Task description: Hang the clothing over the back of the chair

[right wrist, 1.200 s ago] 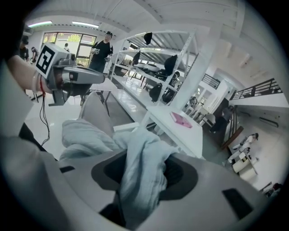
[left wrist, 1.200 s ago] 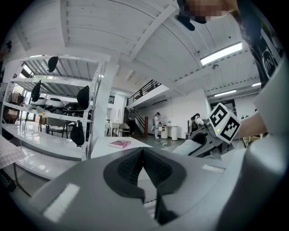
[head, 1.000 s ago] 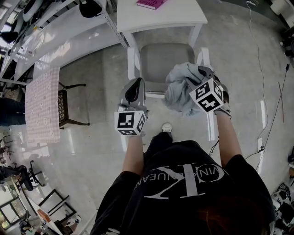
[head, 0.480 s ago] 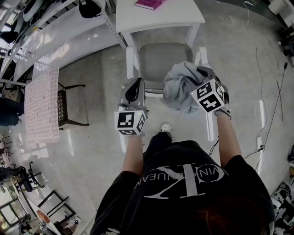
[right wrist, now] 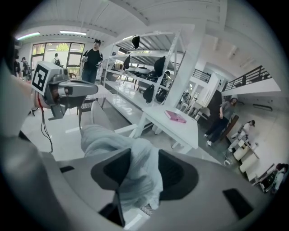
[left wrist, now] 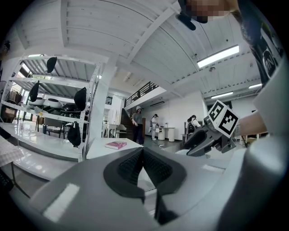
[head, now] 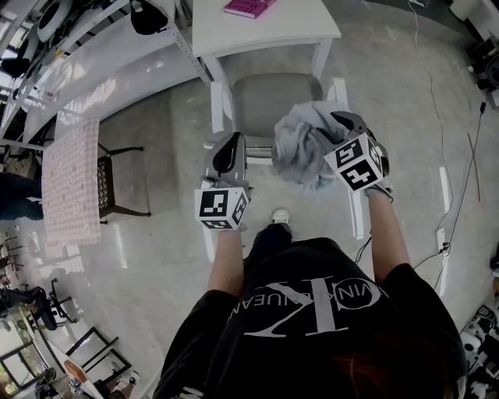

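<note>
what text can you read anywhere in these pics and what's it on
"VIN K" and "JEAN": white print on the person's black t-shirt, upside down in the head view, either side of a big "K".
Pink book on the white table: cover too small to read.
Marker cubes: black-and-white patterns, no letters.
</note>
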{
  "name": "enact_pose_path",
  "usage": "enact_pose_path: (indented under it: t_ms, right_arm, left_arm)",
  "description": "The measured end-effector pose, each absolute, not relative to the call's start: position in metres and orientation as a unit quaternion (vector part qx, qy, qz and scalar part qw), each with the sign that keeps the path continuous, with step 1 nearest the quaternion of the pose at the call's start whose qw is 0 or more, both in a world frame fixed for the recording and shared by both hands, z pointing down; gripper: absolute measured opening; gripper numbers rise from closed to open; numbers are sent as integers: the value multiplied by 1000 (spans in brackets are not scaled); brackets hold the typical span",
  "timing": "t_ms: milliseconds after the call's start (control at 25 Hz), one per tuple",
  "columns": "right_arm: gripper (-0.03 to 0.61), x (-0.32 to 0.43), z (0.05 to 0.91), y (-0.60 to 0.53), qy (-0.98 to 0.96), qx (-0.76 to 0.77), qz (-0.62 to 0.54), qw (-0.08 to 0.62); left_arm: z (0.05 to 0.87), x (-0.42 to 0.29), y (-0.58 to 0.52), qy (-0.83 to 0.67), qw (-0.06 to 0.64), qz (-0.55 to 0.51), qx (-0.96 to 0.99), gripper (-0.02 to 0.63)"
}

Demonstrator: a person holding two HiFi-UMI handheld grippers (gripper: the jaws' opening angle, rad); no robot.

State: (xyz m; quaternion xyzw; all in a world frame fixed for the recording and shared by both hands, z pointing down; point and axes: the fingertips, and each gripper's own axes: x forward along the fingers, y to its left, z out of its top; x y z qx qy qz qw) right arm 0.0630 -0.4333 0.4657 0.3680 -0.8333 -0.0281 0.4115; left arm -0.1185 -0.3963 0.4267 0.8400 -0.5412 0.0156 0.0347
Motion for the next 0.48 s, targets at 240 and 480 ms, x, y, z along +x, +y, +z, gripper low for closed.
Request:
enact_pose_path:
  t_ms: [240,480]
  right_arm:
    - [186,66,462,-424,-835,371,-30,404]
    - [148,69,456,-415,-838,380,-32,390]
  left_arm:
    - [425,-114,-389,-540,33,16,841,11]
    - [422,-113,-379,-541,33,13,840,11]
